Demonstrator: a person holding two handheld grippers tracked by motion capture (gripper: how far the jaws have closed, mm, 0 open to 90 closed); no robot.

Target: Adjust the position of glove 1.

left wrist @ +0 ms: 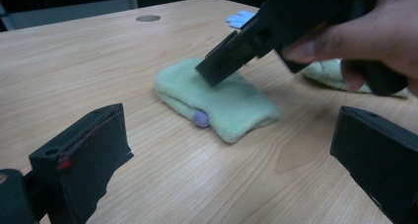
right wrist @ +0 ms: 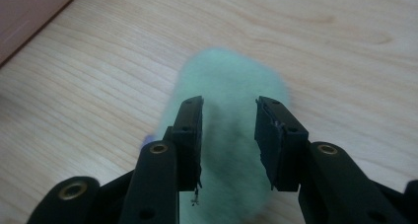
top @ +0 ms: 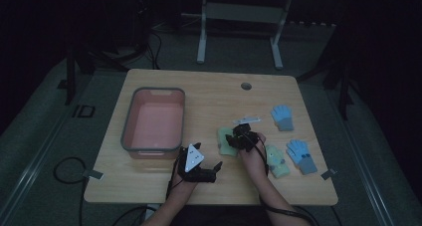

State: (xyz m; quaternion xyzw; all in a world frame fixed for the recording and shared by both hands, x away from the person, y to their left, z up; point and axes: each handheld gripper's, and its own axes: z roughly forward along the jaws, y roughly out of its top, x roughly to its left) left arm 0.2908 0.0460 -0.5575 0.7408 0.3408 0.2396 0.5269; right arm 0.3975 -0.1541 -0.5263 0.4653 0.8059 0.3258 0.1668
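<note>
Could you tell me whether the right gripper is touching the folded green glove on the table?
Touching. In the left gripper view the right gripper has a jaw tip resting on top of the green glove, with no gap between them.

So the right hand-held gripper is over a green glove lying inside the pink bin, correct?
Not quite: the green glove lies on the table, beside the pink bin, as the high view shows. The right hand-held gripper is over it.

A light wooden table with rounded corners and a round hole near its far edge. On it lie a pink bin at left, 2 green gloves near the middle, 2 blue gloves at right, and a small white strip.
</note>
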